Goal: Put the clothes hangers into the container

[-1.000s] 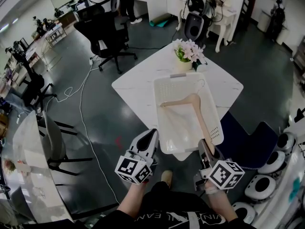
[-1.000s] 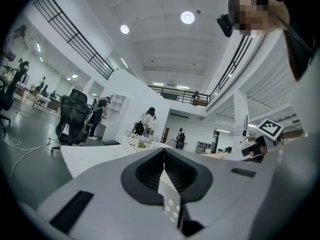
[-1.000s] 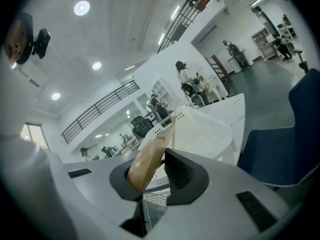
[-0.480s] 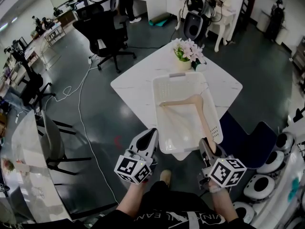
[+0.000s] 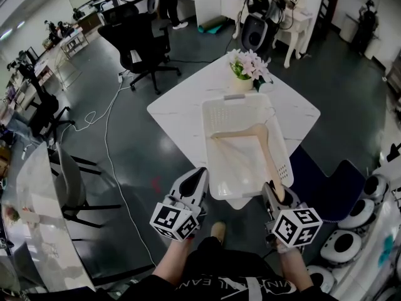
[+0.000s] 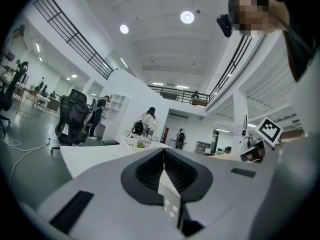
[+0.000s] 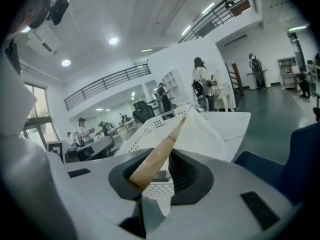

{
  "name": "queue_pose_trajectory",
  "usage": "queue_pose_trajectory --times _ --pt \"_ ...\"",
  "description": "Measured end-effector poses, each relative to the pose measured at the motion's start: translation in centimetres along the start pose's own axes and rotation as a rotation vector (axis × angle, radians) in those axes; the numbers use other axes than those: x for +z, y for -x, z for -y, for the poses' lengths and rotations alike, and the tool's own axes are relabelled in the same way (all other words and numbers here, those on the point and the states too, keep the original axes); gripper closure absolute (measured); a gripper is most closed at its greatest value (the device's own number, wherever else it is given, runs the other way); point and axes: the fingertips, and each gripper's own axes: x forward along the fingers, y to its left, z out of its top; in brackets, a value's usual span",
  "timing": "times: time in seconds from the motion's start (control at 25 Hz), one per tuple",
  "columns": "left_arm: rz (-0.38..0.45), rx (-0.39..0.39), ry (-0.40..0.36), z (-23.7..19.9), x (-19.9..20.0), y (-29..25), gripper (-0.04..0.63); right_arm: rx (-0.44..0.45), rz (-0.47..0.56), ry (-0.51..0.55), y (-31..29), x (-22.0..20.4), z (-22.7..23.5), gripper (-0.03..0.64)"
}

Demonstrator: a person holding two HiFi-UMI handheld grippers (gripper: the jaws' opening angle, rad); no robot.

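Partly inside white basket (image 5: 229, 110), wooden hanger (image 5: 241, 132); end in right tongs (image 5: 274, 190).

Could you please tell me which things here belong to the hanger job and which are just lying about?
Job in hand:
- wooden hanger, one arm clamped in the right gripper
- white basket that the hanger reaches into
- left gripper, shut and empty

Just lying about:
- flowers on the table
- black office chair
- floor cable

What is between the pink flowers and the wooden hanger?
The white basket has its far wall, full of little holes, standing between the flowers and the wooden hanger. The head view shows it.
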Motion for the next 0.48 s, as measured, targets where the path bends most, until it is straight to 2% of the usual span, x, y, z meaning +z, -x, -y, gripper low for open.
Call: queue_pose_trajectory --times 0.48 --pt "-0.003 0.003 -0.001 0.5 -0.1 0.5 0.586 -0.006 -0.007 0.051 1.0 -0.5 0.2 0.52"
